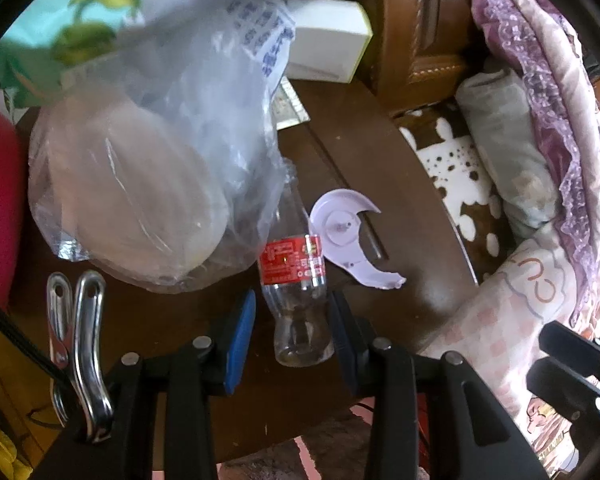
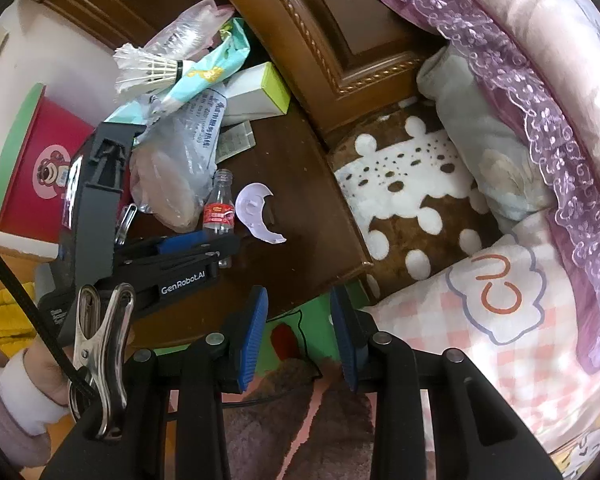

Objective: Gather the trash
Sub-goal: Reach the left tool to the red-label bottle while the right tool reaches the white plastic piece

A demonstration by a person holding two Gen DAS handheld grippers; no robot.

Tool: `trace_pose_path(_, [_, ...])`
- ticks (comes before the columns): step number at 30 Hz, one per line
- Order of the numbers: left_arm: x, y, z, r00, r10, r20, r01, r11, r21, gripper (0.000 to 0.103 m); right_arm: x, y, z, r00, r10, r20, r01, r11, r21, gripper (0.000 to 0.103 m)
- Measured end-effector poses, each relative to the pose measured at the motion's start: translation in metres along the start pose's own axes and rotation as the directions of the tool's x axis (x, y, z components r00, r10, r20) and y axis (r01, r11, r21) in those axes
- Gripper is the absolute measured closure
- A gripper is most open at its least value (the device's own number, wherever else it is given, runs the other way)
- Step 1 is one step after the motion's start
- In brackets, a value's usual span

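bottle framed between the left jaws, not yet gripped

bottle (image 1: 296, 280), empty and clear with a red label, lies on the dark wooden nightstand (image 1: 380, 168) with its base toward the left gripper (image 1: 294, 328). the jaws stand moderately apart, one blue pad on each side of the base, and i see a gap on both sides, so nothing is held; this looks like a top-down line-up so the pads can close on the bottle's narrow waist. just beyond the right-hand jaw lies a broken white plastic disc (image 1: 350, 236), touching or nearly touching the label, likely the next bit of trash. beyond the left-hand jaw a clear plastic bag (image 1: 140, 184) slumps over the bottle's neck, which may drag when the bottle lifts. farther out sit a white box (image 1: 328, 48) and a snack wrapper (image 2: 216, 64).

the right gripper (image 2: 298, 332) hangs off the nightstand's near edge, jaws moderately apart and empty, probably waiting clear of the left one.
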State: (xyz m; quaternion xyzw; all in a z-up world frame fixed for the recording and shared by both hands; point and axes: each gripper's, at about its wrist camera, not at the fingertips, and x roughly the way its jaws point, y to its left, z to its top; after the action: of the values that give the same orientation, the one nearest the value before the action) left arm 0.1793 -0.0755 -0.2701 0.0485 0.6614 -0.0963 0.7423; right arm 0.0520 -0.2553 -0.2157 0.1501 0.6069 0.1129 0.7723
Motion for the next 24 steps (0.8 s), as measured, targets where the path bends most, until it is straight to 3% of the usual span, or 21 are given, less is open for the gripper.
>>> trace_pose_path(6, [0.001, -0.002, 0.008, 0.999, 0.028, 0.017, -0.027, 1.0, -0.009, 0.064, 0.002, -0.005, -0.003, 1.0, -0.003, -0.004, 0.003, 1.0, 0.02, 0.069])
trace_pose_path(8, [0.0, 0.0, 0.008, 0.999, 0.044, 0.022, -0.044, 0.999, -0.017, 0.071, 0.004, -0.006, -0.004, 1.0, -0.003, -0.009, 0.003, 1.0, 0.026, 0.069])
trace_pose_path(24, [-0.039, 0.033, -0.032, 0.999, -0.025, 0.039, 0.029, 0.995, -0.097, 0.072, 0.034, 0.014, 0.011, 0.999, -0.02, -0.039, 0.017, 0.997, -0.074, 0.068])
